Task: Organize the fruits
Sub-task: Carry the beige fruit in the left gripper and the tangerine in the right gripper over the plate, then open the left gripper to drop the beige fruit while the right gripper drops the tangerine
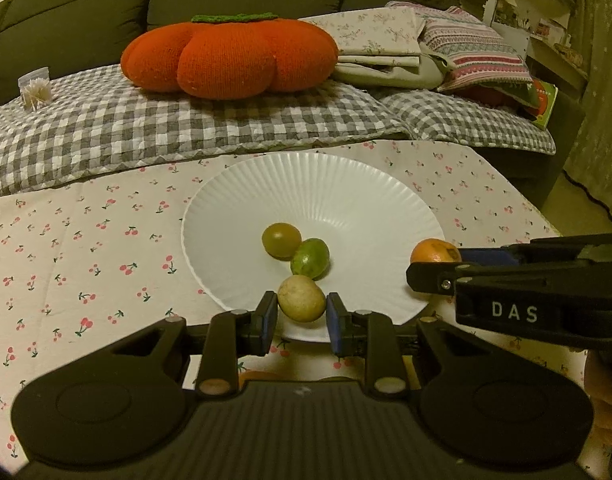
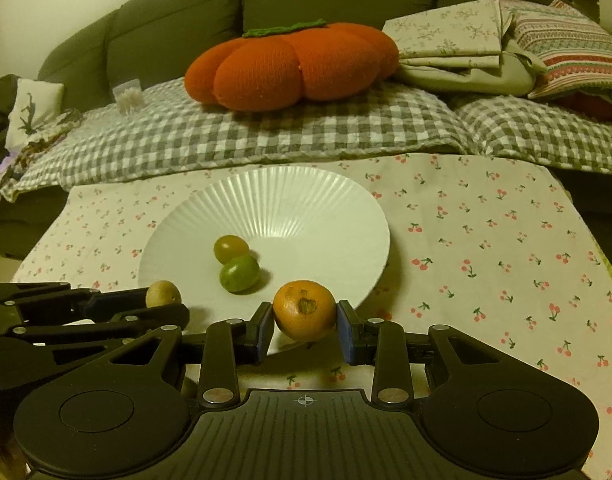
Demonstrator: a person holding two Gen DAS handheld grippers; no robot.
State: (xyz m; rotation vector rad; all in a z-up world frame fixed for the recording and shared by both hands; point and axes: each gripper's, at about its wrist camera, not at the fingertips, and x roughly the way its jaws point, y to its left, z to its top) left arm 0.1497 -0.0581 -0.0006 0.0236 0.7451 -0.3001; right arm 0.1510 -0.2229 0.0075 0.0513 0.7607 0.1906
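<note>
A white ribbed plate (image 1: 346, 184) stands on the cherry-print cloth and also shows in the right wrist view (image 2: 306, 200). On it lie an olive-green fruit (image 1: 281, 240) and a bright green fruit (image 1: 310, 258), both also seen in the right wrist view, the olive one (image 2: 231, 248) and the green one (image 2: 239, 273). My left gripper (image 1: 301, 316) is shut on a pale yellow fruit (image 1: 301, 298) over the plate's near rim. My right gripper (image 2: 305, 322) is shut on an orange (image 2: 305, 310) at the plate's near right edge.
A cherry-print cloth (image 1: 86, 248) covers the table. Behind it a grey checked blanket (image 1: 166, 128) carries an orange pumpkin cushion (image 1: 230, 56), folded linens (image 1: 386, 44) and a toothpick jar (image 1: 35, 88). The right gripper body (image 1: 526, 296) crosses the left view.
</note>
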